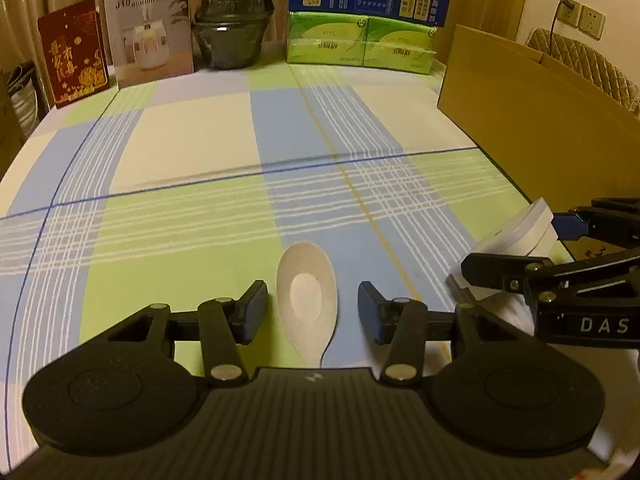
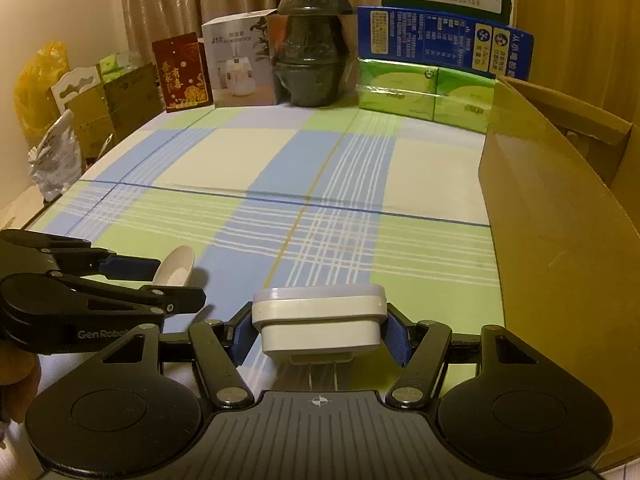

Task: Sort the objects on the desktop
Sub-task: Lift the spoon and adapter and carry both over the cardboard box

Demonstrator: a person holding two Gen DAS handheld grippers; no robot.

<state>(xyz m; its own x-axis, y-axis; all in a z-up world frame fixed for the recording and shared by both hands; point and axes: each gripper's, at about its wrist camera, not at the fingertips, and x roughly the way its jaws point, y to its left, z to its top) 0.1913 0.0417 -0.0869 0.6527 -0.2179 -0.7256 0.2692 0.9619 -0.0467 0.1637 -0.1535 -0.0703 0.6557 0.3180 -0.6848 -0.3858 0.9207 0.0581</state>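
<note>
A cream spoon [image 1: 308, 292] lies bowl-up on the checked tablecloth, handle toward the camera. My left gripper [image 1: 313, 304] is open around it, one finger on each side of the bowl with a gap on both. From the right wrist view the spoon [image 2: 176, 270] shows just past the left gripper [image 2: 168, 284]. My right gripper [image 2: 322, 336] is shut on a white rounded plastic box [image 2: 320, 312], its blue pads pressed against both ends. In the left wrist view the white box [image 1: 516, 232] appears tilted in the right gripper [image 1: 518, 246] at the right edge.
An open cardboard box [image 2: 560, 240] stands along the table's right side, its wall [image 1: 540, 128] close to the right gripper. Across the back stand a red card [image 1: 74, 52], a humidifier carton [image 1: 148, 28], a dark pot [image 1: 232, 20] and green tissue packs [image 1: 360, 44].
</note>
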